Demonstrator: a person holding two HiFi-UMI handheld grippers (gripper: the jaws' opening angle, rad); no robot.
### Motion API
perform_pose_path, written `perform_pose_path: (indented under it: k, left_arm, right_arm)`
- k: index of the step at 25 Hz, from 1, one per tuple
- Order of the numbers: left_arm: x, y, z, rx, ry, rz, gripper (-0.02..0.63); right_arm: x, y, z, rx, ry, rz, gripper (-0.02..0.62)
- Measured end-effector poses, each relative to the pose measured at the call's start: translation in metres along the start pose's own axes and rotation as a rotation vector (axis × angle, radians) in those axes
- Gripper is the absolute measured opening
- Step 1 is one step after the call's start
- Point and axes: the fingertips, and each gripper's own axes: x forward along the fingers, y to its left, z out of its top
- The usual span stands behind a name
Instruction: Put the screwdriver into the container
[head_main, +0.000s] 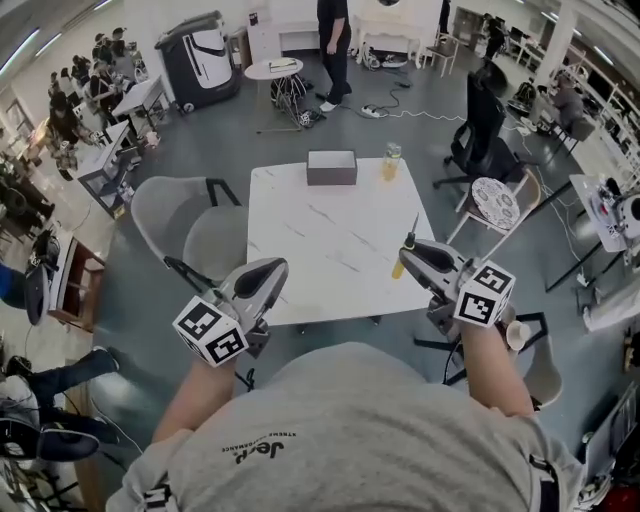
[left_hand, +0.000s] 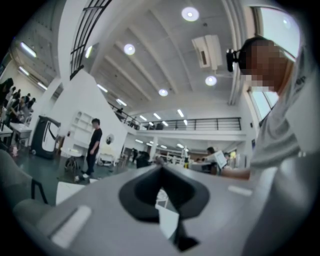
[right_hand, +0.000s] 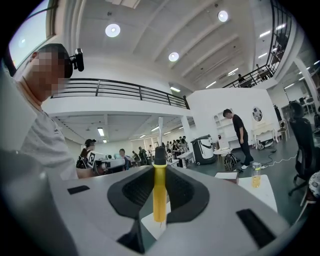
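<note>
One bottle (head_main: 391, 160) sits beside the container (head_main: 331, 167); right tool (head_main: 408, 247) grips the screwdriver (right_hand: 159, 185).

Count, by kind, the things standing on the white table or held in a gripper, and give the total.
Screwdriver: 1, yellow-handled, clamped in the right gripper
Container: 1, a grey box at the table's far edge
Bottle: 1, holding yellow liquid, beside the container
Total: 3
</note>
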Motion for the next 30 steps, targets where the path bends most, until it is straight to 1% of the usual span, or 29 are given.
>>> perform_pose_path:
  k: [5,11,19,24,30]
  left_arm:
    - [-0.003,0.059,0.025,-0.025,0.004,-0.032,0.003]
    - [0.003,0.075,0.012,-0.036,0.003,-0.056,0.003]
    - [-0.003,0.116,0.022,-0.036,0.000,-0.056,0.003]
    - [-0.006,0.134,0.022,-0.040,-0.001,-0.036,0.003]
    - [-0.008,0.149,0.017,-0.046,0.002,-0.002,0.003]
  right_arm:
    - [0.057,-0.006,0.017,0.012,0.014,-0.033,0.069]
    - [0.066,-0.019,0.009,0.006,0.020,-0.058,0.069]
    - [0.102,-0.030,0.018,0.003,0.032,-0.070,0.069]
    - [0.121,-0.037,0.020,-0.003,0.038,-0.051,0.069]
    - [0.143,-0.045,0.014,0.004,0.053,-0.014,0.069]
